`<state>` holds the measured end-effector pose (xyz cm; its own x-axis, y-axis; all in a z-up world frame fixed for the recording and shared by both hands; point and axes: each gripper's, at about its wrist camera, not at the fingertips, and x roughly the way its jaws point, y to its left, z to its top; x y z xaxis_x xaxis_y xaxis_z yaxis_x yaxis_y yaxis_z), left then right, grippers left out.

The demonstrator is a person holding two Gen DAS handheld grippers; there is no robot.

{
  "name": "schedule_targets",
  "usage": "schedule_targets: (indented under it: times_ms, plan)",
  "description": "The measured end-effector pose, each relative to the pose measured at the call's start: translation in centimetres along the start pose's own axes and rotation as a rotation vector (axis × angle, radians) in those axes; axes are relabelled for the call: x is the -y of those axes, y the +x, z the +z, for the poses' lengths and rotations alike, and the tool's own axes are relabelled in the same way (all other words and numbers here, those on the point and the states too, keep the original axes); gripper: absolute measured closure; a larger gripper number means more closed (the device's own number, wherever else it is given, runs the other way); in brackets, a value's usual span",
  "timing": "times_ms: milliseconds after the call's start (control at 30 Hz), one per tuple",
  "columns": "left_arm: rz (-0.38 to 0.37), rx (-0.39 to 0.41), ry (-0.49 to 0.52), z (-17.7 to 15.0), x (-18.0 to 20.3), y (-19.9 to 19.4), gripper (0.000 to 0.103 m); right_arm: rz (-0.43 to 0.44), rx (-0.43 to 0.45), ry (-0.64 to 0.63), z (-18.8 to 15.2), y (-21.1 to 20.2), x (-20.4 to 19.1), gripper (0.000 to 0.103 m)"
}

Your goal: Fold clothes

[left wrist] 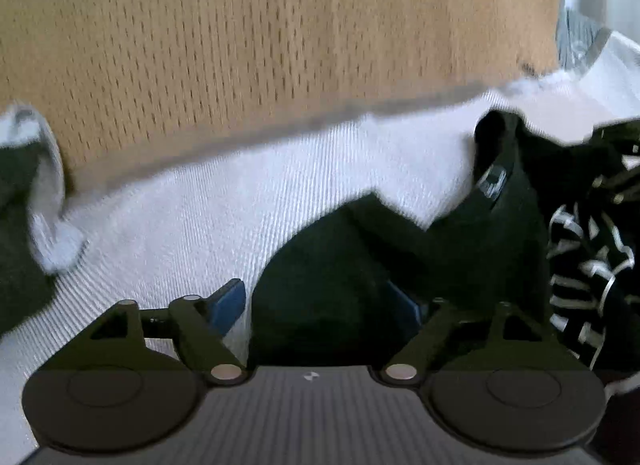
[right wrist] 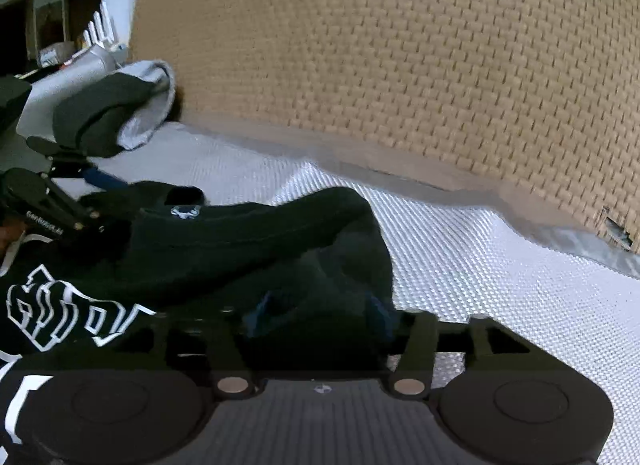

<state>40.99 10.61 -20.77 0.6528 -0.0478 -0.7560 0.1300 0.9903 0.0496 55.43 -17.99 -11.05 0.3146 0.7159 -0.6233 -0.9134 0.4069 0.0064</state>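
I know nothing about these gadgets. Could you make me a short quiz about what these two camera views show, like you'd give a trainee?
1. True or false: the dark garment lies on a white woven sheet.
2. What stands behind the sheet? A) a tan woven panel B) a mirror C) a red curtain
3. Fill in: in the left wrist view, the dark cloth sits between the ___ pads of the left gripper.

Key
1. True.
2. A.
3. Blue. Both grippers' jaws stand apart: the left gripper's pads do not press the cloth, and the right gripper likewise has dark cloth between open jaws.
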Motion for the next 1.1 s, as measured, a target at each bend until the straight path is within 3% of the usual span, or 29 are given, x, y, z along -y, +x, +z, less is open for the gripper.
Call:
schedule_targets:
  times_ms: [167,233,300,333,367,400,433,500,600,667,733,800,867,933,1033,1100]
  plan:
    - [-0.037,0.04,0.03,-0.6,1.5,-0.1,0.024,-0.021,-0.011,0.018,0.3,0.7,0.5,0.039]
    - [-0.038,0.059,0.035,-0.8,1.9,-0.2,0.038,-0.028,-0.012,0.031,0.2,0.8,0.6,0.039]
    - [-0.045,0.072,0.017,-0.8,1.8,-0.3,0.069,-0.028,-0.025,0.057,0.2,1.1,1.0,0.039]
    - [-0.045,0.074,0.008,-0.7,1.8,-0.4,0.074,-0.023,-0.026,0.077,0.1,1.2,1.2,0.04]
    - [-0.038,0.078,0.015,-0.7,1.9,-0.6,0.081,-0.023,-0.026,0.083,0.1,1.1,1.3,0.043]
    - [-0.029,0.082,0.025,-0.7,2.1,-0.8,0.087,-0.03,-0.035,0.084,0.2,1.1,1.2,0.055]
    - [-0.015,0.093,0.043,-0.5,2.2,-1.0,0.089,-0.034,-0.044,0.084,0.4,1.0,1.0,0.068]
    - [0.028,0.135,0.044,-0.4,2.3,-1.9,0.09,-0.018,-0.063,0.079,0.7,0.8,0.7,0.081]
    - [0.112,0.195,-0.046,-0.1,1.4,-3.5,0.09,-0.097,-0.064,0.021,0.9,0.3,0.1,0.084]
    - [0.113,0.2,-0.115,0.2,0.4,-4.1,0.09,-0.142,-0.055,0.0,0.9,0.1,0.1,0.085]
    - [0.169,0.224,-0.104,0.3,0.9,-4.9,0.09,-0.185,-0.04,-0.014,0.9,-0.2,0.2,0.086]
    - [0.202,0.246,-0.092,0.4,1.7,-5.4,0.098,-0.244,-0.018,-0.027,1.2,-0.8,0.0,0.088]
    - [0.189,0.307,-0.086,0.7,2.1,-6.3,0.097,-0.319,0.015,-0.057,1.5,-1.6,0.0,0.09]
    - [0.18,0.285,-0.101,1.4,1.9,-6.0,0.097,-0.373,0.043,-0.063,1.7,-2.5,0.7,0.09]
    - [0.106,0.195,-0.147,1.6,1.6,-4.3,0.096,-0.324,-0.013,0.028,0.9,-2.9,2.7,0.09]
    - [0.089,0.171,-0.121,0.5,2.3,-3.1,0.092,-0.276,-0.07,0.073,-0.9,-2.5,3.2,0.089]
